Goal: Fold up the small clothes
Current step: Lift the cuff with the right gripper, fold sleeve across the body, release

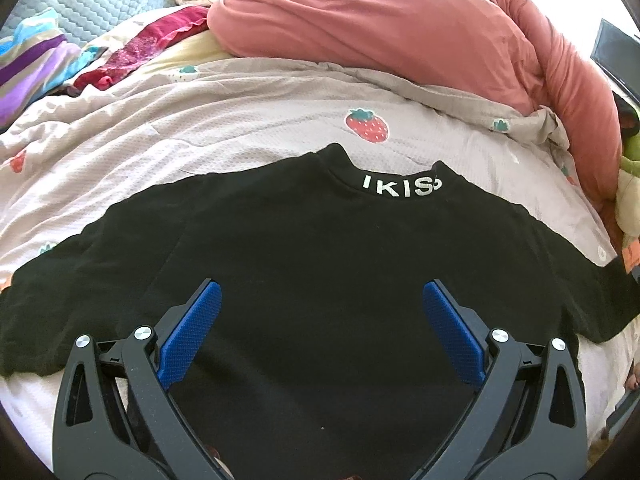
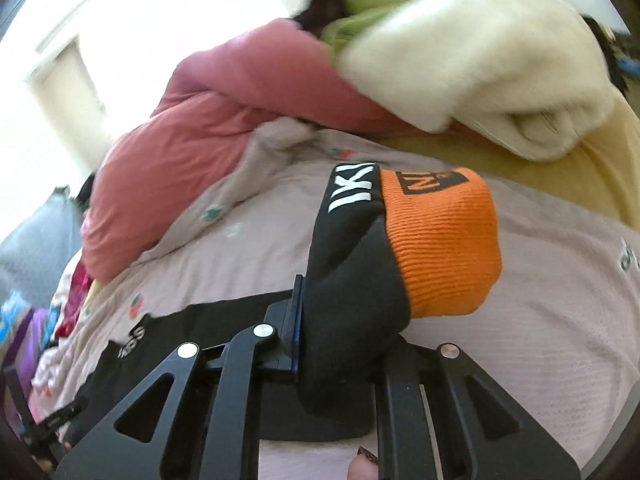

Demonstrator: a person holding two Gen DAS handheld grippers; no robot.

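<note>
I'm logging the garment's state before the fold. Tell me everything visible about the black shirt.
The black shirt is soft, matte knit with white "IKISS" lettering on its collar and an orange ribbed cuff. It lies spread flat on the strawberry-print bedspread, collar away from the left claw, which is open above it. The right claw is shut on the lifted sleeve.

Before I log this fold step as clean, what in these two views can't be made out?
- Black top: hem, left wrist view, hidden behind the open left tool.
- Right tool: fingertips, right wrist view, buried in the gripped sleeve.
- Orange cuff label: blurred.
</note>
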